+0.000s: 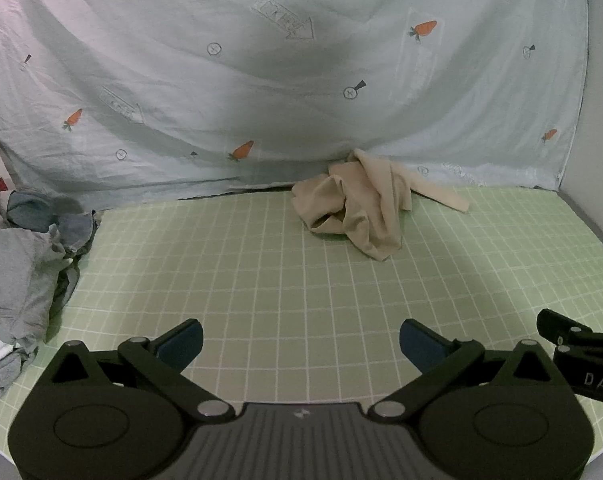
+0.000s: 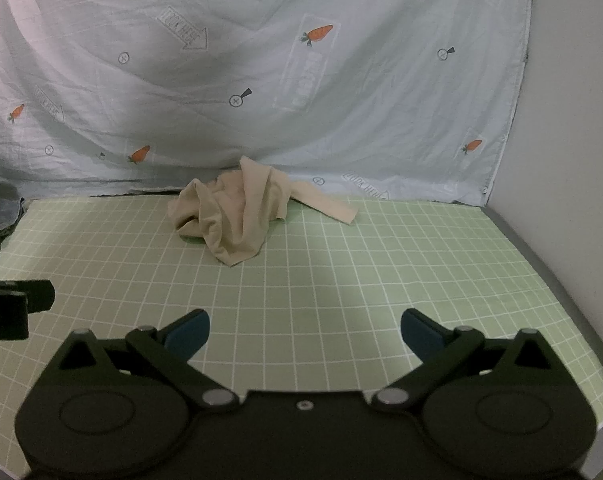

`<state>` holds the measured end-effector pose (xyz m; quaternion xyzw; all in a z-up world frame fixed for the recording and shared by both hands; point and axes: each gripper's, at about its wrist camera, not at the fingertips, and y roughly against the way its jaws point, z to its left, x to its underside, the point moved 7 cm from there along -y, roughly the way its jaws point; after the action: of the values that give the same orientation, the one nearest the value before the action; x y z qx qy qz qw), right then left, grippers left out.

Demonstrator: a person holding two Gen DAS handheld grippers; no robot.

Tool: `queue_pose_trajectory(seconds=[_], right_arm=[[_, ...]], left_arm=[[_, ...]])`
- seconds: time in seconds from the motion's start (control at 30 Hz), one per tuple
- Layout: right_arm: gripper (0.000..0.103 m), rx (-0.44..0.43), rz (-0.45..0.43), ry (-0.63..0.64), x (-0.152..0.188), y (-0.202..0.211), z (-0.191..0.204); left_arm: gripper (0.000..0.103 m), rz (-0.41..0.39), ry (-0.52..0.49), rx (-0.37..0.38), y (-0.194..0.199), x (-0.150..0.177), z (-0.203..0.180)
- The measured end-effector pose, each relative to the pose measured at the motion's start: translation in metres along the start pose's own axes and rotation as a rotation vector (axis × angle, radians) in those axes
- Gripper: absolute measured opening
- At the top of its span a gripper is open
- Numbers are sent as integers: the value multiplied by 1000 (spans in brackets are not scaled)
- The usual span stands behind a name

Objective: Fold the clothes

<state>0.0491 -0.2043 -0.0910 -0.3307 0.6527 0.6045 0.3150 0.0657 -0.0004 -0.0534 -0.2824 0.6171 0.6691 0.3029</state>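
Both hand-held grippers, left (image 1: 300, 342) and right (image 2: 304, 332), gape, beige garment (image 1: 357, 204) well ahead

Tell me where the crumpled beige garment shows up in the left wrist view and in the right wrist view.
Left wrist: beige garment lies right of center, at the far edge of the green grid mat.
Right wrist: beige garment lies left of center, same far edge.
Shared landmark: carrot-print sheet hanging behind it.
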Motion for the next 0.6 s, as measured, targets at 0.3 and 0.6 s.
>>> queue_pose_trajectory(seconds=[0.3, 0.6], right_arm=[[103, 2, 8, 1, -2, -9, 0], [103, 5, 24, 5, -10, -34, -2]], left_arm=[[103, 11, 2, 0, -10, -4, -1], [103, 39, 9, 3, -38, -14, 0]])
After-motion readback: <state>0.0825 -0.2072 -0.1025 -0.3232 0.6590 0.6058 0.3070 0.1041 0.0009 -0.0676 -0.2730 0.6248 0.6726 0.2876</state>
